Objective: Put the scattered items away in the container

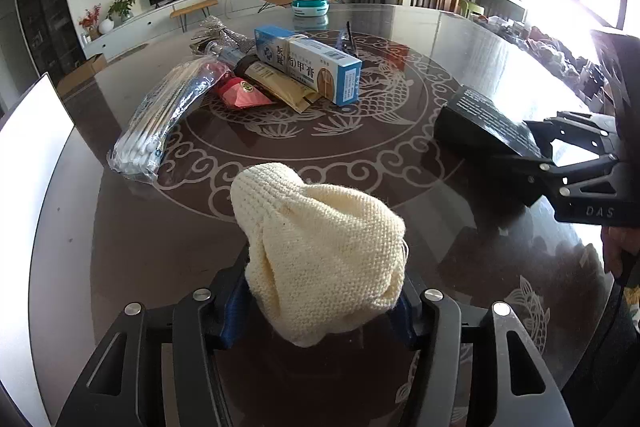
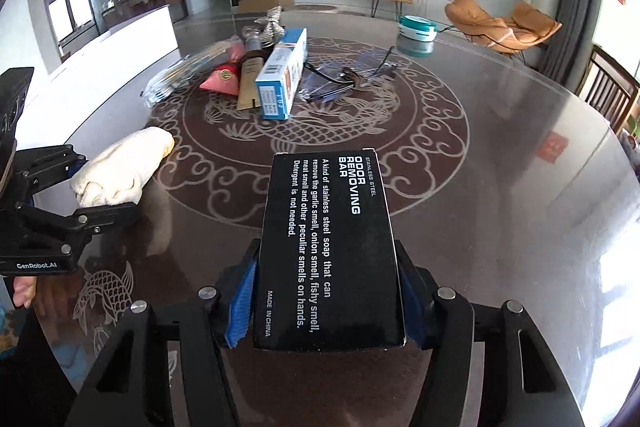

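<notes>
Two tools are loaded at once: my left tool [image 1: 320, 311] is clamped on a cream knitted cloth [image 1: 316, 251], bunched up between its blue pads, and my right tool [image 2: 326, 303] is gripping a black box [image 2: 328, 247] of odor-removing bar across its narrow width, so the box's long axis runs straight ahead along the fingers. Both loads hang just above the table [image 2: 500, 187], not resting on it. Each tool sits beside the other, the right one showing at the right edge of the left view with the box sticking out of it. Beyond both tools, ahead and a little to the left, lies the rest of the clutter: a blue-and-white carton [image 1: 308, 65], a bag of cotton swabs [image 1: 160, 119], a red packet [image 1: 240, 93], a brown sachet [image 1: 276, 85], and glasses [image 2: 348, 77] just right of the carton. A teal round tin [image 2: 417, 34] stands farther off. No container that I can be sure of shows in either view; a white surface [image 1: 32, 147] lies off to the left of my left tool, so that hand seems nearer if that is the place, and I would carry the cloth over first.
</notes>
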Motion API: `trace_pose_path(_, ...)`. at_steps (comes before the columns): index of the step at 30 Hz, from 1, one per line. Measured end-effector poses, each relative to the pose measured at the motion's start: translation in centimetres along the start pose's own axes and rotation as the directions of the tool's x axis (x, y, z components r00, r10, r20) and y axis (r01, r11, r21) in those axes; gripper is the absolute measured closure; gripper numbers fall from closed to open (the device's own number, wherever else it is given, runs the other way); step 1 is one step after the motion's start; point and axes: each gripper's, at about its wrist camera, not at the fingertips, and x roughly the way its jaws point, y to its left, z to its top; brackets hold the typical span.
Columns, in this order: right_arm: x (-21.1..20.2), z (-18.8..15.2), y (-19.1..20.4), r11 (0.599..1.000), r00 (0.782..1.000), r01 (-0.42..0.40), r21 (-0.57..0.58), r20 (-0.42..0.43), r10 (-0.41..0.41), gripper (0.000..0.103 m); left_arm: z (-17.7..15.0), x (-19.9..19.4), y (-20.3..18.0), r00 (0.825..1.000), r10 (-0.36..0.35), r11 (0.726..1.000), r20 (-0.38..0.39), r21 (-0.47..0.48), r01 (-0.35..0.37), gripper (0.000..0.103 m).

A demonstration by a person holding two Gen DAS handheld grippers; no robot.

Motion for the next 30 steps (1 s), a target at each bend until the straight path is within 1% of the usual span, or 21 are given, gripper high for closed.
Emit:
trace_pose_path(1, 0.1, 0.0, -0.2, 1.000, 1.000, 0.002, 0.004, -0.003, -0.002, 0.042, 0.3, 0.4, 0.3, 1.000, 0.021, 1.000, -0.010, -0.020, -0.021, 0.024)
trace_pose_path(2, 0.5, 0.2, -0.3, 1.000, 1.000, 0.007, 0.006, -0.008, -0.007, 0.040, 0.3, 0.7, 0.7, 0.999, 0.036, 0.998, -0.023, -0.042, -0.037, 0.012)
trace_pose_path(3, 0.8, 0.1, -0.3, 1.000, 1.000, 0.013, 0.007, -0.014, -0.013, 0.037, 0.4, 0.9, 1.2, 0.999, 0.040, 0.997, -0.035, -0.067, -0.042, 0.007)
trace_pose_path(4, 0.9, 0.3, -0.1, 1.000, 1.000, 0.027, 0.001, -0.009, -0.027, 0.036, 0.3, 1.0, 1.3, 0.998, 0.046, 0.996, -0.039, -0.076, -0.049, 0.006)
trace_pose_path(6, 1.2, 0.3, 0.2, 0.999, 0.999, 0.033, 0.004, -0.015, -0.033, 0.033, 0.3, 1.1, 1.4, 0.998, 0.052, 0.995, -0.046, -0.080, -0.056, 0.000)
trace_pose_path(7, 1.3, 0.4, 0.1, 0.999, 0.999, 0.032, 0.012, -0.019, -0.032, 0.030, 0.2, 1.2, 1.4, 0.997, 0.053, 0.995, -0.051, -0.082, -0.057, 0.000)
trace_pose_path(8, 1.4, 0.4, -0.1, 0.999, 0.999, 0.032, 0.026, -0.026, -0.031, 0.024, 0.2, 1.2, 1.4, 0.997, 0.052, 0.995, -0.051, -0.085, -0.056, 0.000)
trace_pose_path(9, 1.5, 0.3, -0.2, 0.999, 0.999, 0.033, 0.037, -0.030, -0.032, 0.021, 0.3, 1.3, 1.4, 0.997, 0.052, 0.995, -0.051, -0.086, -0.057, 0.000)
trace_pose_path(14, 1.7, 0.2, -0.4, 0.998, 0.998, 0.048, 0.047, -0.036, -0.046, 0.017, 0.2, 1.4, 1.5, 0.997, 0.052, 0.995, -0.051, -0.086, -0.056, 0.000)
trace_pose_path(30, 1.5, -0.2, -0.5, 0.996, 0.998, 0.062, 0.062, -0.031, -0.061, 0.016, 0.2, 1.3, 1.5, 0.997, 0.052, 0.995, -0.050, -0.087, -0.057, 0.000)
